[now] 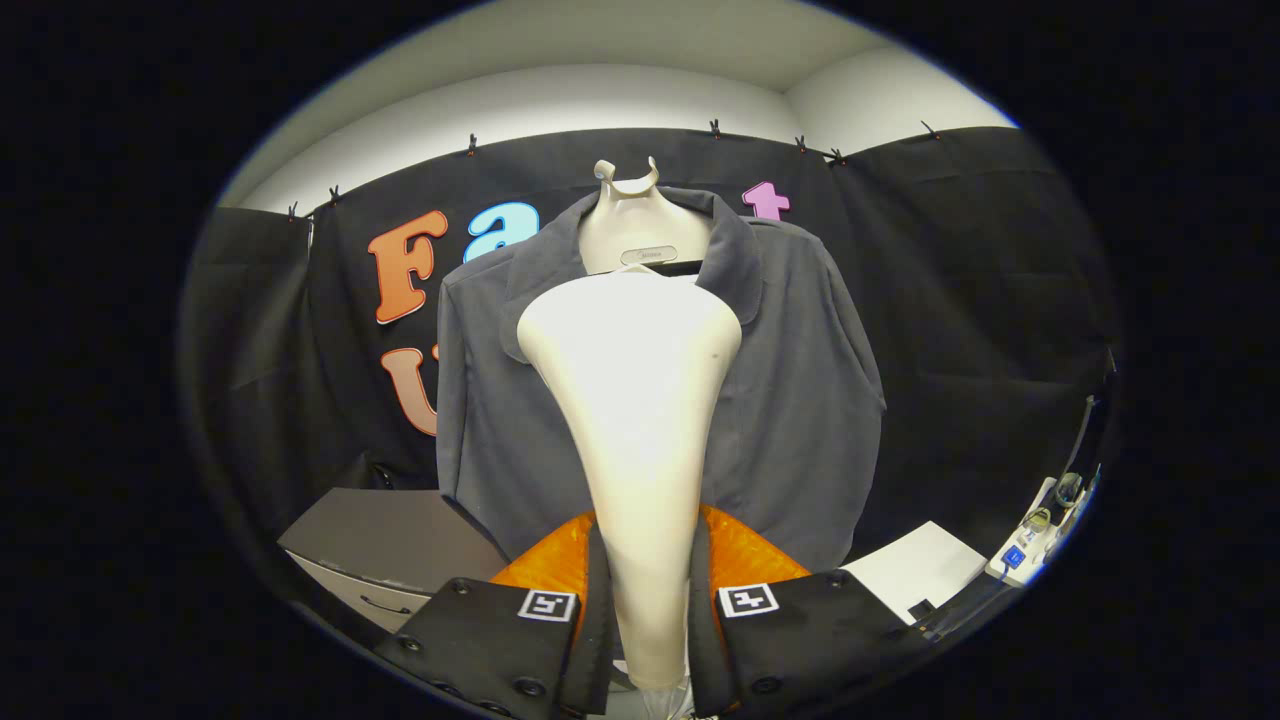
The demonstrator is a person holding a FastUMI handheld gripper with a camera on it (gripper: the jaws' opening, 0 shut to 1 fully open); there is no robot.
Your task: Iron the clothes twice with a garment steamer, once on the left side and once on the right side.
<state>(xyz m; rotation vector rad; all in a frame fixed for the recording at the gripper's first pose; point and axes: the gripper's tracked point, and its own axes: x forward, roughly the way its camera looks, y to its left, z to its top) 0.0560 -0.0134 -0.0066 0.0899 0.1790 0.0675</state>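
1. Far left there's a low grey cabinet [385, 545] with a drawer handle on its front, sitting just below and beside the hem of the jacket, up against the black cloth wall [270, 330].
2. Next over, the dark grey jacket [800, 400] hangs front-on over a pale hanger stand [630, 225] whose neck pokes out of the open collar. That's the clothes to iron, and it sits straight ahead, beyond the fingers.
3. Dead centre is the garment steamer [635, 420]: a cream handle that runs up from between the fingers and flares into a wide head. The head sits in front of the jacket's chest, just under the collar. Can't tell if it's actually touching the fabric.
4. The gripper [648, 640] is clamped on the steamer's narrow handle, one finger pressed on each side, no gap visible.
5. Over to the right, a white worktop [920, 575] shows past the right finger, and further right some small bits lie at its edge, too small to make out.
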